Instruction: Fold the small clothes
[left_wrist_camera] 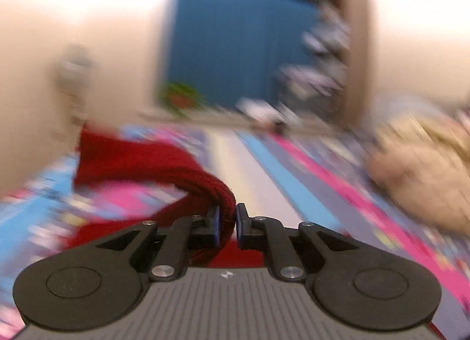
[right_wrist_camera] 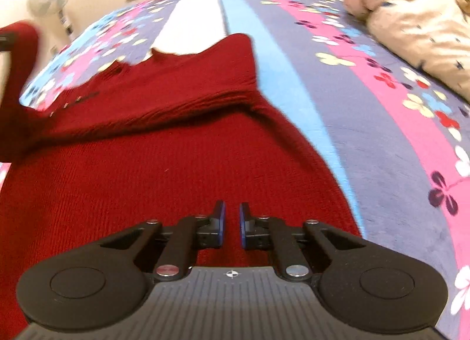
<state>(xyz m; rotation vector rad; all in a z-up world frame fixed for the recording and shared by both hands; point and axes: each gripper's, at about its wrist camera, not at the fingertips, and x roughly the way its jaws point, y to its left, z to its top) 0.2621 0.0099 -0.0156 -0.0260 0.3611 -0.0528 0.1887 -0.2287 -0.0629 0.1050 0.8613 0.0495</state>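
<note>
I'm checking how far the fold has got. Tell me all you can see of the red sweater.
The red sweater is a dark red rib-knit, lying mostly flat on the flowered bedspread, one sleeve folded across the body. The left gripper is shut on a bunched fold, lifted off the bed. The right gripper is nearly shut over the body, with no cloth visibly pinched.

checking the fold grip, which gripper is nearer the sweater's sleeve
Left. The left gripper is shut on the red sweater's sleeve, lifting it. The right gripper hovers over the sweater's body, apart from that sleeve.
</note>
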